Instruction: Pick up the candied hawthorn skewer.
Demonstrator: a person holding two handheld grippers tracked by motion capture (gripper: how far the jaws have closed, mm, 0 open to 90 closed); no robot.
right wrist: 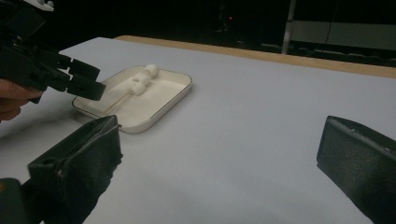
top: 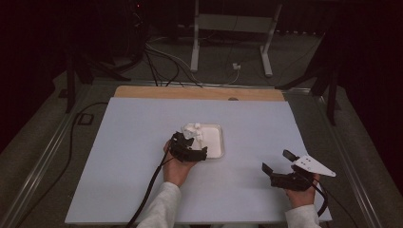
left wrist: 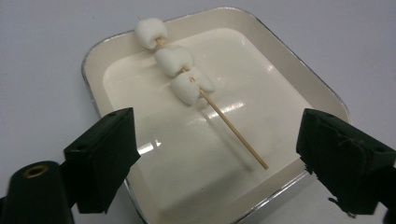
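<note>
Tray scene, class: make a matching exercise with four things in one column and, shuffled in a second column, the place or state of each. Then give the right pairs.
Things:
1. marshmallows
2. tray
3. left gripper
4. right gripper

Places or states:
A. open, held apart from the tray at the table's near right
B. threaded on a wooden stick
C. open, poised over the stick's bare end
D. white, resting on the table

Pairs: 1-B, 2-D, 3-C, 4-A
</note>
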